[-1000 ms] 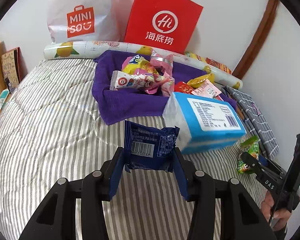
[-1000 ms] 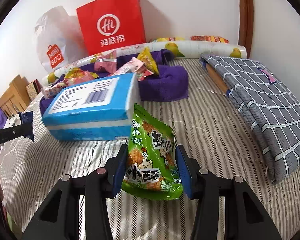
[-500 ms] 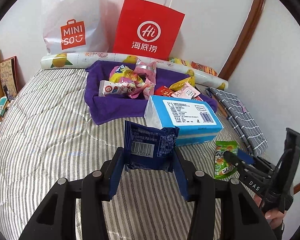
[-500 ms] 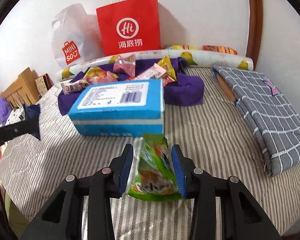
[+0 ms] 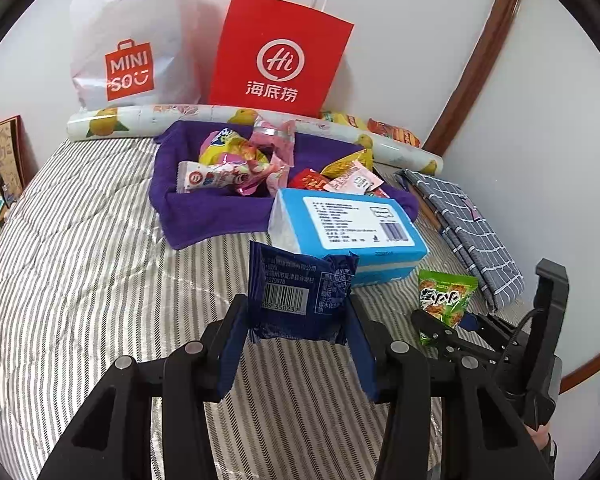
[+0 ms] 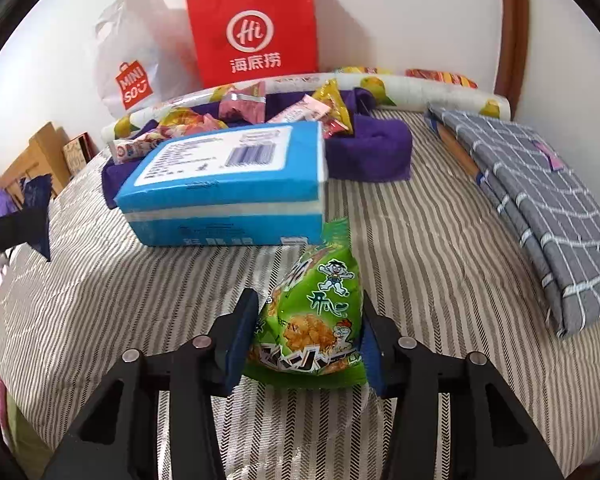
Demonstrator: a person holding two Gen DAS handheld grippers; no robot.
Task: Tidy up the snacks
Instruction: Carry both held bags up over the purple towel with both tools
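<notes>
Left gripper: we hold the blue packet upright between the jaws, which stand narrowly apart and press on both its sides.
Right gripper: our jaws are opening slightly, yet the green packet sits between them with both pads against it, clear of the bed.
Just ahead of the jaws: the blue box lies flat on the bed, close beyond both packets.
Farther ahead: the purple cloth carries a heap of snacks, touching the box's far side.
Farthest: the red bag and white bag stand against the wall.
Progress: we judge the task midway; most snacks are gathered on the cloth, two packets are in our grippers, and a few packets lie behind the paper roll.
</notes>
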